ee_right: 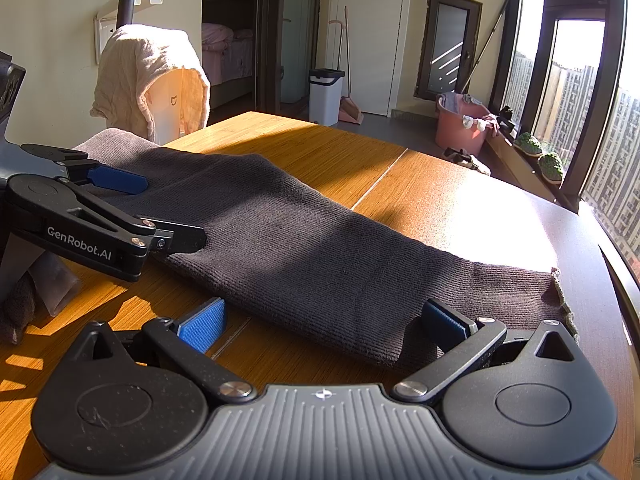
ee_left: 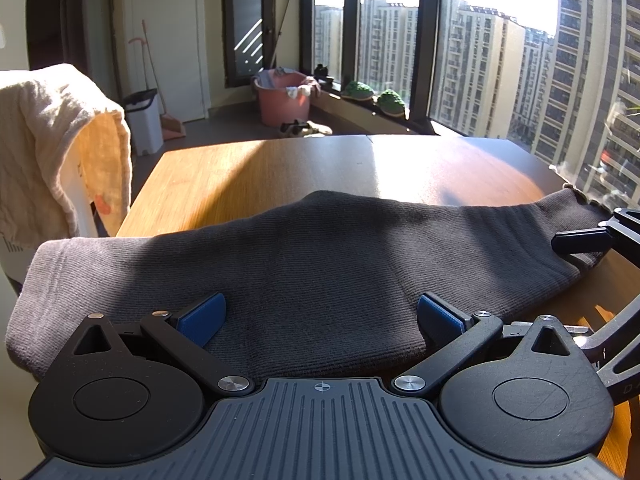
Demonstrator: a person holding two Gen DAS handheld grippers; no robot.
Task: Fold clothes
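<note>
While sunlight falls in bands across it, a wooden table (ee_right: pixel 320 148) carries the lot; a seam divides its top, and its far right part looks darker.

Item: dark grey ribbed knit garment (ee_left: pixel 320 256), folded into a long strip. Lies flat along the near part of the table, one paler end at the table's left edge, the other, with a frilled hem, toward the window side. Partly in shade, partly lit.

Item: cream cloth (ee_right: pixel 148 76), draped over a white object beyond the table's left end. Apart from the garment.

Item: pink tub (ee_left: pixel 284 98) on the floor near the window wall, holding laundry. Well apart from the table.

Item: white bin (ee_right: pixel 326 96) with a dark lid, against the far wall, a dustpan and broom beside it.

Item: left gripper (ee_left: pixel 320 316). Fingers spread wide, blue pads facing inward, nothing clamped. Both fingers hang over the garment's near edge, around its middle.

Item: right gripper (ee_right: pixel 324 322). Fingers likewise spread wide, nothing clamped. Its right finger sits over the garment's near edge close to the frilled end; its left finger is over bare wood just beside the cloth.

Item: two green plants (ee_left: pixel 376 96) on the window sill.
</note>
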